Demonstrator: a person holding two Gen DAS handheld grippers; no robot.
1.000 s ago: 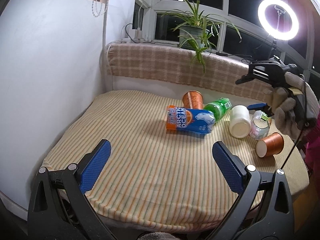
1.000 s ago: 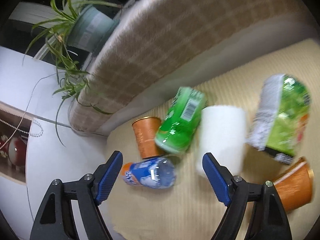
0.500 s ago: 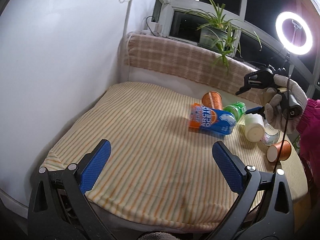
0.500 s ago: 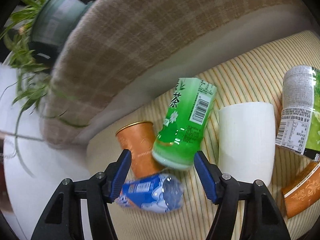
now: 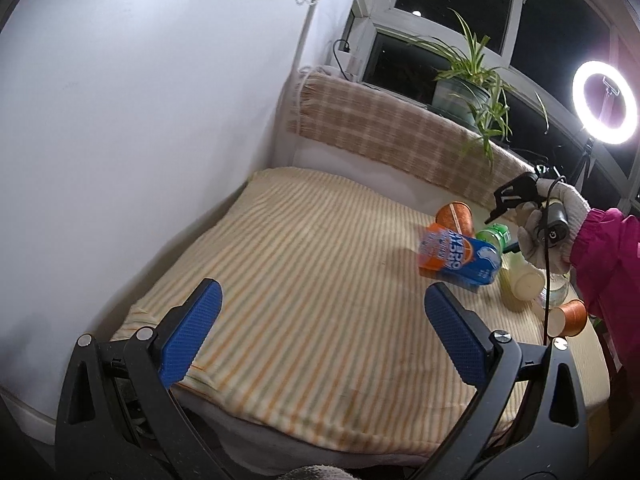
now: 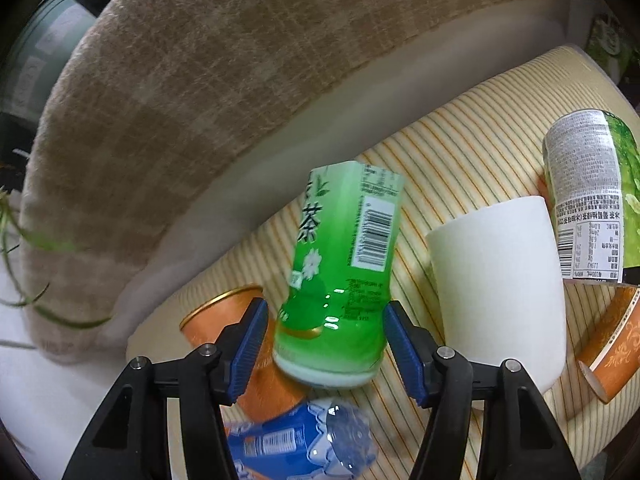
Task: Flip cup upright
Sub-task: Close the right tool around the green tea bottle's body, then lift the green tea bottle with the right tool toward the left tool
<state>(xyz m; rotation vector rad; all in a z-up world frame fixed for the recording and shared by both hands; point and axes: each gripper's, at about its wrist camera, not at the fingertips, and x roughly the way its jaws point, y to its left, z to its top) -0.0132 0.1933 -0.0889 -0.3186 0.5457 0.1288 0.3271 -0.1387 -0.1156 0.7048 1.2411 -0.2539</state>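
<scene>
Closer now, right tongs [image 6: 326, 344] straddle green bottle [image 6: 340, 276] on striped mat [image 5: 320, 280]; left tongs [image 5: 320, 332] apart.

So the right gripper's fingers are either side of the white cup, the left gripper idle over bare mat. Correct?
Not quite. The right wrist view shows the right gripper straddling the green bottle, not the white cup, which lies beside it, outside the fingers. The left gripper is indeed open over bare mat.
</scene>
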